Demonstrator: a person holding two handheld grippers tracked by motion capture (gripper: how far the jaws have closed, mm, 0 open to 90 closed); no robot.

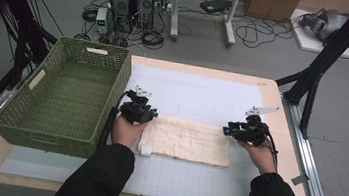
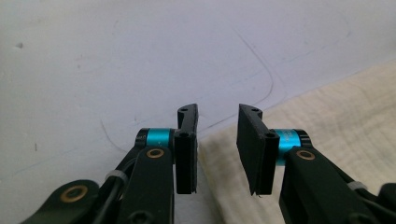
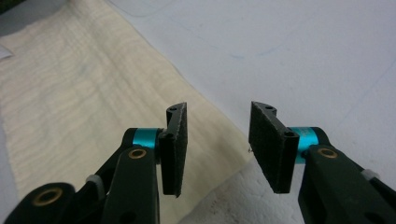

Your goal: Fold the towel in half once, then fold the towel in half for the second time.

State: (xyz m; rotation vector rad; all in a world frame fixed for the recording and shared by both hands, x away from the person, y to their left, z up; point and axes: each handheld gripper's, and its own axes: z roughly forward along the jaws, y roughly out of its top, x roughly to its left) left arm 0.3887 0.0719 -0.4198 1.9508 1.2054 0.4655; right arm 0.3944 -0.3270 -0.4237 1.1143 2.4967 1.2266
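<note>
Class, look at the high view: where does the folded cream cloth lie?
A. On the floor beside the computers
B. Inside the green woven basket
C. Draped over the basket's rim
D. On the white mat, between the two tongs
D: the folded cream cloth lies flat on the white mat, with the left tongs and right tongs at its ends.

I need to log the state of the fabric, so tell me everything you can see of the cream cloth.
The cloth is cream, soft and woven, with a faint crinkled grid texture. It lies flat as a folded rectangle on the white mat, long side running left to right, right of the green basket. A small white tag shows at its near left corner. The left tongs and right tongs stand open over its two ends, with nothing pinched between the pads.
</note>
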